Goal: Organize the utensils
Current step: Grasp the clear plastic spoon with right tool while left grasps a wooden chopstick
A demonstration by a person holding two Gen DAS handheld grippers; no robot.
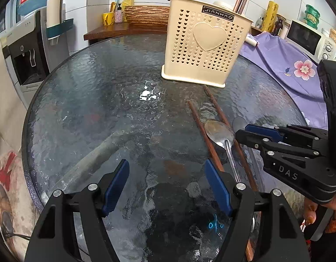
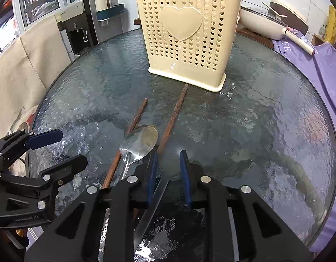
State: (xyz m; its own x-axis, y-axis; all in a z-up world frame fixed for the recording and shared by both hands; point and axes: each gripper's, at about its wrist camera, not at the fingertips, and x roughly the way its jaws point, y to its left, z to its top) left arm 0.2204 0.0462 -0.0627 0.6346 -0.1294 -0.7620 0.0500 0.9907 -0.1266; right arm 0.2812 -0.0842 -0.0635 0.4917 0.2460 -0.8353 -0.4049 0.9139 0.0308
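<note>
On the round glass table [image 1: 91, 100] stands a cream perforated utensil holder [image 1: 202, 43] with chopsticks in it. Two brown chopsticks [image 1: 216, 107] lie in front of it, a steel spoon [image 1: 218, 131] between them. My left gripper [image 1: 166, 187] is open over bare glass, left of the utensils. My right gripper [image 2: 169, 170] points down at a second spoon [image 2: 150, 214]. Its blue pads sit close on either side of that spoon's neck, and the handle runs back under the fingers. The second spoon's bowl [image 1: 239, 123] pokes out past the right gripper [image 1: 242, 131].
A water dispenser [image 1: 30, 50] stands beyond the table's left edge. A purple flowered cloth [image 1: 277, 65] lies to the right, with a microwave [image 1: 305, 37] behind it. A cream pan [image 2: 262, 21] sits behind the holder [image 2: 185, 32]. A person's hand [image 1: 310, 214] holds the right gripper.
</note>
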